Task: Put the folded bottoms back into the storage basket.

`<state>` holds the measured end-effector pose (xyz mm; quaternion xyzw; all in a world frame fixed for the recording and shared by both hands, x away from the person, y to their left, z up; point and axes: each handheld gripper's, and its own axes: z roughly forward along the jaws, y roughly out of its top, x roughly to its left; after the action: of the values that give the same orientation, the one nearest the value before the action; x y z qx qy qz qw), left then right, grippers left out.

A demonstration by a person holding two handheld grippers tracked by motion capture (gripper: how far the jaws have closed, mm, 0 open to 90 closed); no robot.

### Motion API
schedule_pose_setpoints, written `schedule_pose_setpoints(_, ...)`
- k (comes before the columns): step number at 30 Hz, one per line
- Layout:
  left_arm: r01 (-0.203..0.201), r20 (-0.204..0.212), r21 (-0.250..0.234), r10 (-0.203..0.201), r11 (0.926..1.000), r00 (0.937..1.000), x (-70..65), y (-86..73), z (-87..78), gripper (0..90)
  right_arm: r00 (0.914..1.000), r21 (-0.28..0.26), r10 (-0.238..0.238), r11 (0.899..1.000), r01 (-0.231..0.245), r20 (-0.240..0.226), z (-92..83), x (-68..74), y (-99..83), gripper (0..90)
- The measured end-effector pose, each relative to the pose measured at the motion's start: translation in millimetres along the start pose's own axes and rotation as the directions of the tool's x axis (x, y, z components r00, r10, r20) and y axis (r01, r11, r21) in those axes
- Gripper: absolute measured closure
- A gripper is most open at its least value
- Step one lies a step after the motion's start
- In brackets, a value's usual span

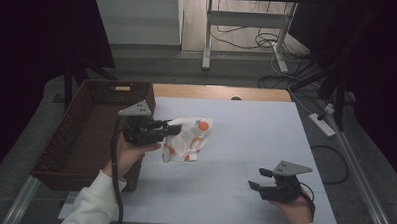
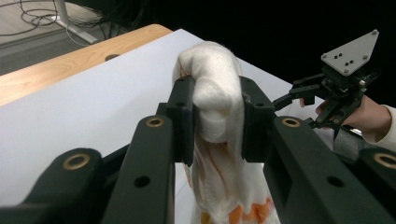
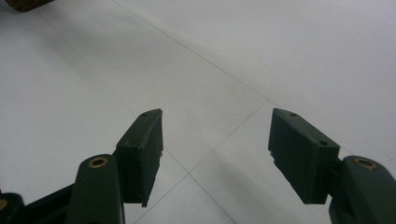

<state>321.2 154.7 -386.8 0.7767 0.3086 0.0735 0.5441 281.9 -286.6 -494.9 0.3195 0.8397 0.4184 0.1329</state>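
Note:
A white cloth with orange prints [image 1: 188, 139] hangs above the white table cover [image 1: 245, 138], just right of the wicker basket. My left gripper [image 1: 175, 128] is shut on its upper fold, and the cloth droops below the jaws. In the left gripper view the bunched cloth [image 2: 212, 98] is pinched between the two black pads [image 2: 183, 116]. My right gripper [image 1: 259, 177] rests low near the table's front right, held in a hand, jaws apart. In the right gripper view my right gripper [image 3: 215, 140] stands open over bare white surface with nothing between its fingers.
A dark brown wicker basket [image 1: 70, 137] stands at the table's left edge. A strip of wooden tabletop [image 1: 222, 92] shows at the far edge. Beyond lie a desk frame [image 1: 249, 28], cables and a power strip [image 1: 322, 124] on the floor.

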Motion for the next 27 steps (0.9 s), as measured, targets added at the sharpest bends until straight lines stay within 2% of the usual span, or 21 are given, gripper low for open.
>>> schedule_pose_setpoints(27, 0.016, -0.024, -0.040, -0.017, 0.9991, 0.9996, 11.1, 1.8, -25.7, 70.5, 1.0000, 0.004, 0.000, 1.000, 0.000, -0.001, 0.4, -0.2, -0.2, 35.8)
